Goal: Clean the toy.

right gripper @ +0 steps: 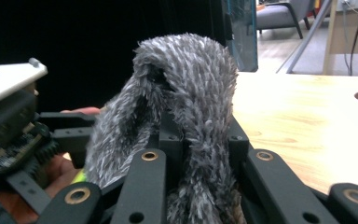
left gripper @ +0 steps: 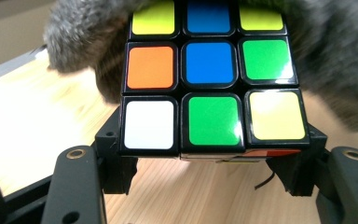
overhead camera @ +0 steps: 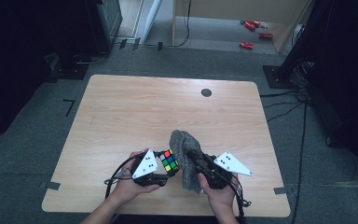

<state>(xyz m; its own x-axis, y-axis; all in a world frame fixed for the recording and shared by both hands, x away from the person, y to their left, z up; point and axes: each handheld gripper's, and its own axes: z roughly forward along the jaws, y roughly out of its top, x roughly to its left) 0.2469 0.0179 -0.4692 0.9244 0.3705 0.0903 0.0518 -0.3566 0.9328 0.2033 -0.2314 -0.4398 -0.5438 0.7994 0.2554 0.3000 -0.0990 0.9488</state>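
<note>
A scrambled colour cube sits between the jaws of my left gripper, which is shut on its sides just above the wooden table. Right beside it a grey fuzzy cloth stands bunched up. My right gripper is shut on the cloth, which folds over the jaw tips and hangs down. The cloth touches the far side of the cube. In the right gripper view, the left gripper's body and the hand holding it are at the left.
Both hands work near the table's front edge. A dark round hole is in the tabletop at the back right. Cables run over the floor to the right, and red objects lie on the floor beyond the table.
</note>
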